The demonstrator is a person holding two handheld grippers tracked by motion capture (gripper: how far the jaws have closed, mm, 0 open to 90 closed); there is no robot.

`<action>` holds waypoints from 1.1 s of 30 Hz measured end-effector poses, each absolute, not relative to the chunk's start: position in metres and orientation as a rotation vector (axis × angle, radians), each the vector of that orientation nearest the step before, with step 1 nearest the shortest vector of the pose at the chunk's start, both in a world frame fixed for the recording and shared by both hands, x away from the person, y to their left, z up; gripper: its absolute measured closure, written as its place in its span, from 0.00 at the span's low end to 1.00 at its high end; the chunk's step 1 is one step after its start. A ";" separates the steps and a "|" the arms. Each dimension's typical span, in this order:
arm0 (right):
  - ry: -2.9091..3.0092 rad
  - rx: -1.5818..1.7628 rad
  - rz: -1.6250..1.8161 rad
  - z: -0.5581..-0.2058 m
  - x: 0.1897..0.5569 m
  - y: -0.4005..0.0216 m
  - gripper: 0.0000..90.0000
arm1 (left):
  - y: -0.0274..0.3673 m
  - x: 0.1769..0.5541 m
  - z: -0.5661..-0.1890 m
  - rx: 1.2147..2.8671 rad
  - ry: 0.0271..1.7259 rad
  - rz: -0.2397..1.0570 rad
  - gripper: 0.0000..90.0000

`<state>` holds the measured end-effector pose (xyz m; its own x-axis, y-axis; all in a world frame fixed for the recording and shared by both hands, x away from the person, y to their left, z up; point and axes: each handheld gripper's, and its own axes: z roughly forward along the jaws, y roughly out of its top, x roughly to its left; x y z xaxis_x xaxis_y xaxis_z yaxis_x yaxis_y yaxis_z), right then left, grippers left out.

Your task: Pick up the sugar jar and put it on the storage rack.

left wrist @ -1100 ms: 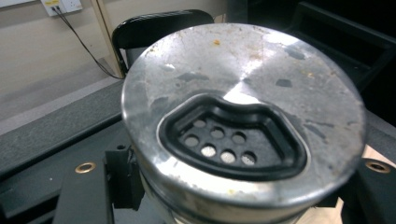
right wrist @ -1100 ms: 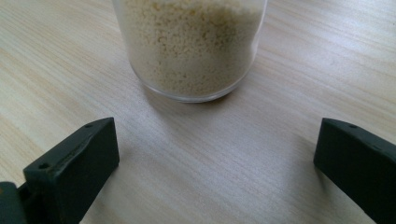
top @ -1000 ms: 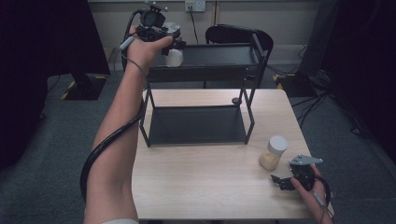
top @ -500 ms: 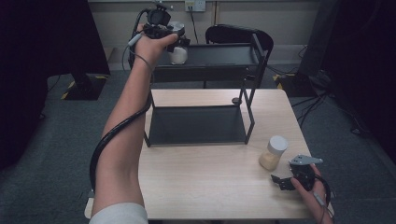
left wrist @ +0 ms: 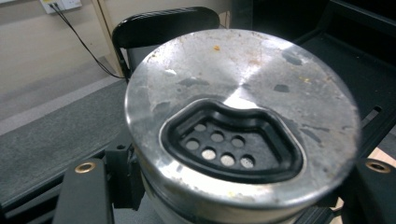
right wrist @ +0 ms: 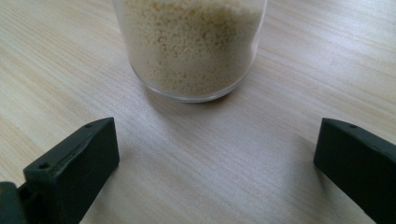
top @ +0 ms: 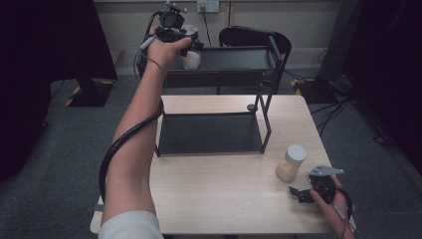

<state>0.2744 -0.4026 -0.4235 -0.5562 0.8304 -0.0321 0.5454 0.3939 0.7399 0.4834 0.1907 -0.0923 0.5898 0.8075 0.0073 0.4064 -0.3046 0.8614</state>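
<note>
Two hand-held grippers are at work over a pale wooden table [top: 219, 199], one at each end of the scene. At the far left, the left hand-held gripper [top: 185, 44] is extended at the end of an outstretched arm over the upper shelf [top: 239, 59] of a black two-tier metal rack [top: 266, 107], its jaws clamped on a shaker jar [top: 191, 57] that sits at the left end of that shelf; whether the jar's base touches the shelf cannot be told. In the left gripper view the jar's scuffed metal lid [left wrist: 243, 116] lies close under the camera, its black shaker insert [left wrist: 231, 142] pierced with round holes, and the black jaws press its sides low at left and right. A black chair [top: 251, 37] stands behind the rack against the far wall. At the near right, the right hand-held gripper [top: 304, 193] rests low by the table's near-right corner with its jaws spread wide and nothing between them. Just beyond its tips stands a second jar [top: 291, 163], clear, white-capped and filled with pale yellow granules, upright on the table to the right of the rack's lower shelf [top: 209, 134]. The right gripper view shows the jar's rounded base [right wrist: 191, 56] on the wood grain, apart from both jaw tips. A thick black cable [top: 117, 149] trails along the left forearm.
</note>
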 end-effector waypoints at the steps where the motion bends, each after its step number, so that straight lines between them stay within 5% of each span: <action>1: 2.259 1.185 0.977 -0.424 0.274 -0.403 0.00 | 0.192 0.483 -0.093 1.918 0.972 0.562 0.34; 7: 2.259 1.185 0.977 -0.424 0.274 -0.403 0.00 | 0.193 0.483 -0.095 1.921 0.965 0.561 0.33; 16: 2.259 1.185 0.977 -0.424 0.274 -0.403 0.00 | 0.194 0.479 -0.100 1.881 1.026 0.535 0.10; 33: 2.259 1.183 0.976 -0.424 0.274 -0.403 0.00 | 0.202 0.444 -0.106 1.832 1.014 0.568 0.02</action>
<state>0.2744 -0.4027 -0.4236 -0.5567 0.8300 -0.0336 0.5441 0.3949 0.7403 0.4442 0.2018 -0.1060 0.5513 0.8333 -0.0404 0.4008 -0.2220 0.8889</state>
